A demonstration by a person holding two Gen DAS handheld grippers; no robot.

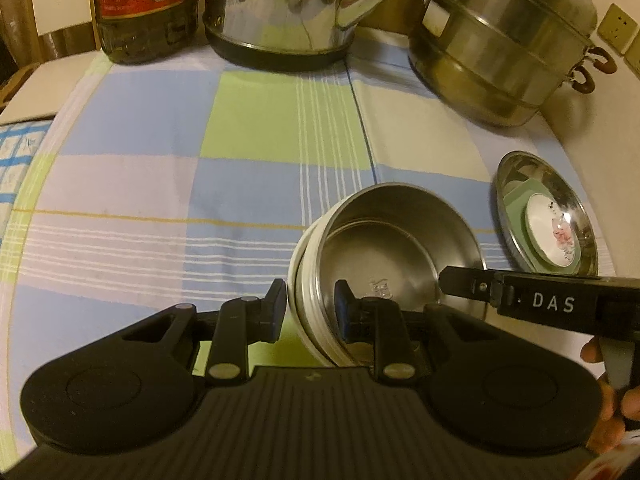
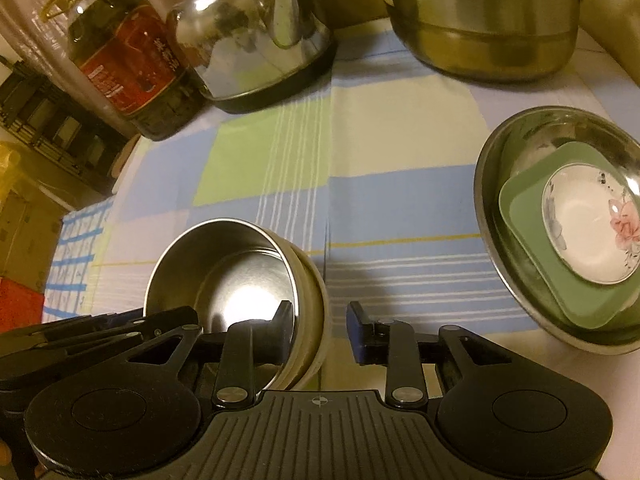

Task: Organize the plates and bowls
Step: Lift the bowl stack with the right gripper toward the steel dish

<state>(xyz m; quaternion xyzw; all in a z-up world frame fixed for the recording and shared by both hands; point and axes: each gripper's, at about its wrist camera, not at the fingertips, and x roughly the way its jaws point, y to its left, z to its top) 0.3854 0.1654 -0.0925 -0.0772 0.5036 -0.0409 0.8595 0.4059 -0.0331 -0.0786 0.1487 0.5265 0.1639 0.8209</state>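
Observation:
A steel bowl with a cream outer wall [image 1: 384,248] sits on the checked cloth, also in the right wrist view [image 2: 224,264]. My left gripper [image 1: 310,312] straddles its left rim, one finger inside, one outside, with small gaps to the wall. My right gripper [image 2: 320,330] straddles its right rim, jaws apart with a clear gap. The right gripper's finger [image 1: 472,286] shows at the bowl's right rim. A wide steel plate [image 2: 508,168] at right holds a green square plate [image 2: 528,200] and a white flowered dish [image 2: 588,232].
At the back stand an oil bottle [image 2: 120,52], a steel kettle [image 2: 248,36] and a large steel steamer pot [image 2: 480,20]. The cloth's left edge meets a blue-checked towel [image 2: 76,248].

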